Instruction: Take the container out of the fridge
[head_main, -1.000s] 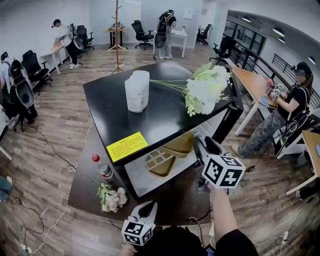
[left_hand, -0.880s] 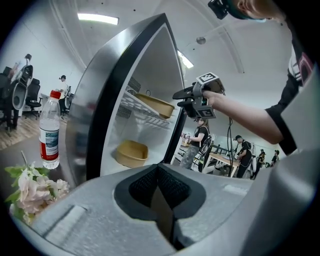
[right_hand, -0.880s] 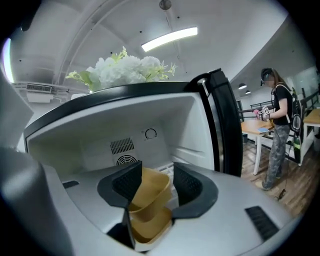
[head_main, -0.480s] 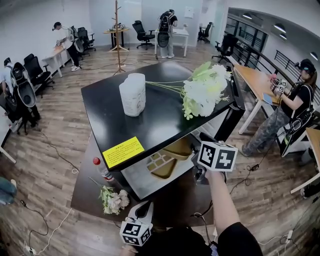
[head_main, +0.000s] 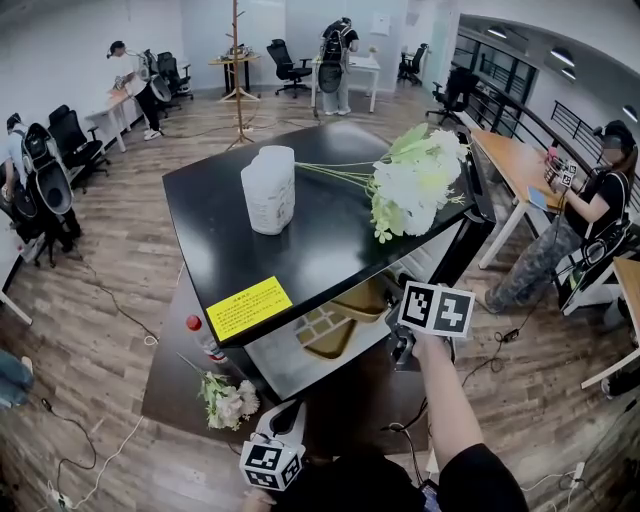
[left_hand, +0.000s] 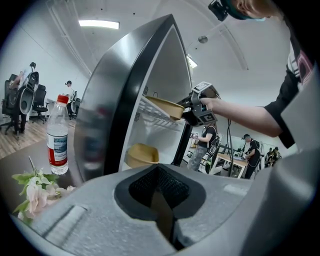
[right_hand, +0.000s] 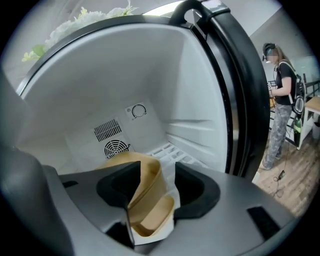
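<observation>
- While the right gripper (head_main: 393, 302) reaches into the open fridge (head_main: 300, 235) in the head view, its tips sit at the tan container (head_main: 358, 296) on the upper level. A second tan container (head_main: 325, 338) lies on the level below. The left gripper (head_main: 289, 418) hangs low in front, well apart from both.
- Seen from the left gripper view, that gripper's own jaws are pressed together with nothing between them. The same view shows the upper container from the side. It rests on the wire shelf (left_hand: 152, 112), with the right gripper's tips at its near rim. A water bottle (left_hand: 57, 135) and some flowers (left_hand: 35, 187) sit outside the fridge and play no part.
- Looking along the right gripper's jaws, they stand spread wide with the container's near wall between them. The wall sits close to one pad, with a gap showing before the other, so the pads do not appear to press yet.
- By my judgement the step in hand is the grasp, lined up but not secured, with the container inside the fridge. The next move calls for closing on the wall until it holds firm without crushing the soft rim. Then the container should be raised slightly off the shelf and drawn straight out, level and clear of the door edge.
</observation>
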